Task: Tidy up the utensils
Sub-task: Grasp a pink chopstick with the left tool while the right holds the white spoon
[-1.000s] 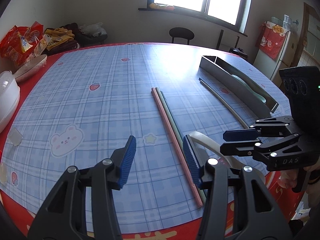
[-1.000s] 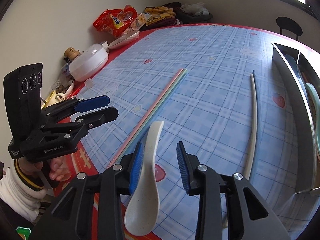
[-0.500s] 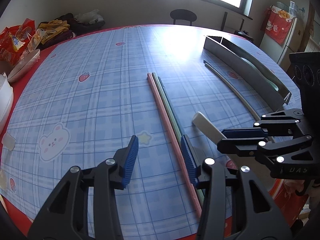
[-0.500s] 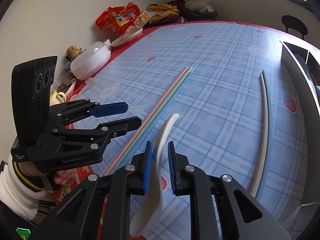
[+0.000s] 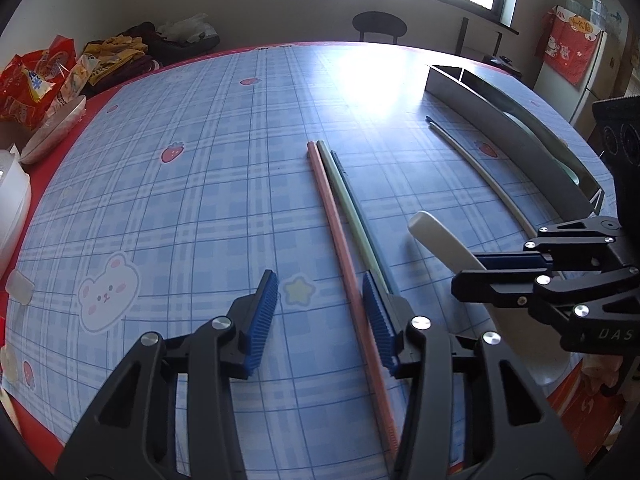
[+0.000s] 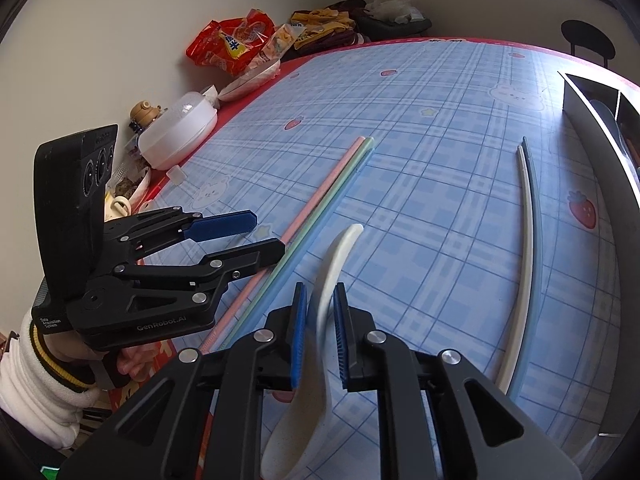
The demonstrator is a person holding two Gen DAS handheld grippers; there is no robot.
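Note:
My right gripper (image 6: 320,332) is shut on a white ceramic spoon (image 6: 334,268), its handle pointing forward and tilted up off the table; it also shows in the left wrist view (image 5: 444,246). My left gripper (image 5: 320,320) is open and empty, hovering over a pink chopstick (image 5: 340,248) and a green chopstick (image 5: 352,216) lying side by side mid-table. A white chopstick (image 6: 526,248) and a blue chopstick (image 6: 538,220) lie to the right. A grey metal utensil tray (image 5: 500,136) stands at the far right.
Snack bags (image 6: 232,42), a white bowl (image 5: 52,132) and a white lidded container (image 6: 180,130) crowd the table's left edge. A black stool (image 5: 378,26) stands beyond the table. The red table edge (image 5: 568,404) is close to the right gripper.
My right gripper closed on the white spoon and lifted it off the table, handle tilted up. My left gripper stayed open and shifted slightly left of the chopsticks.

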